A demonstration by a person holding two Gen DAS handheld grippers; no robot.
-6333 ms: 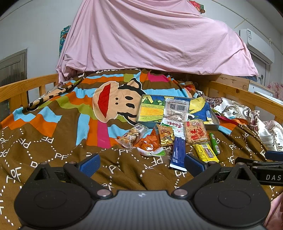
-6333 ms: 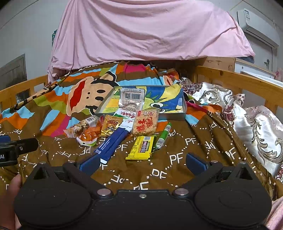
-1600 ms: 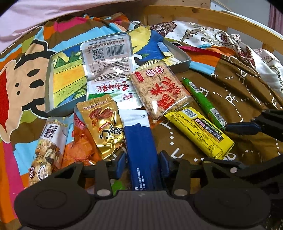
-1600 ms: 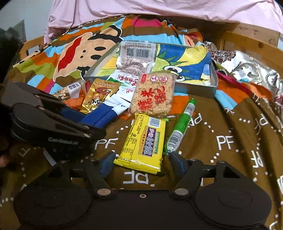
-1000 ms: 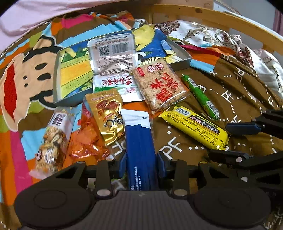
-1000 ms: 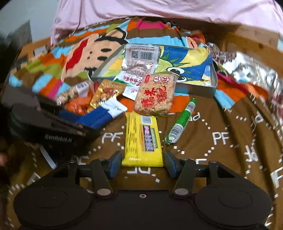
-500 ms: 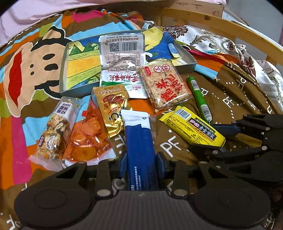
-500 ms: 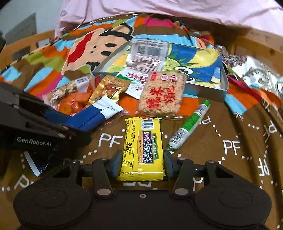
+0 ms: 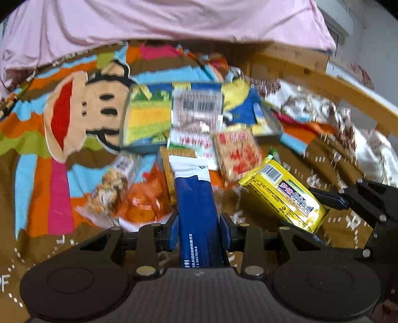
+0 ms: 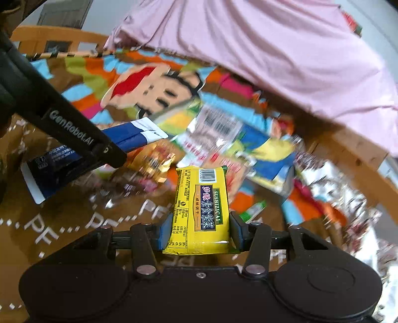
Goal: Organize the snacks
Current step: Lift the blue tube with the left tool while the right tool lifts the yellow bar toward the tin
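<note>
My left gripper (image 9: pixel 199 229) is shut on a long blue snack pack (image 9: pixel 196 208) with a white end, lifted off the bed; it also shows in the right wrist view (image 10: pixel 129 139). My right gripper (image 10: pixel 200 231) is shut on a yellow biscuit pack (image 10: pixel 202 208), also raised, and seen in the left wrist view (image 9: pixel 283 196). A shallow metal tray (image 9: pixel 146 146) with a cartoon print lies beyond, with a clear barcode pack (image 9: pixel 196 111) inside. Both views are blurred by motion.
On the brown patterned bedspread (image 9: pixel 37 248) lie a nut pack (image 9: pixel 112 183), an orange snack pack (image 9: pixel 146 198), a gold pack (image 10: pixel 154 161), a rice-cracker pack (image 9: pixel 236 154) and a green tube (image 10: pixel 253 208). A wooden bed rail (image 9: pixel 323 84) and a pink sheet (image 9: pixel 149 22) stand behind.
Both grippers have risen from the bedspread, each carrying its pack. The views have tilted up and now blur with the motion.
</note>
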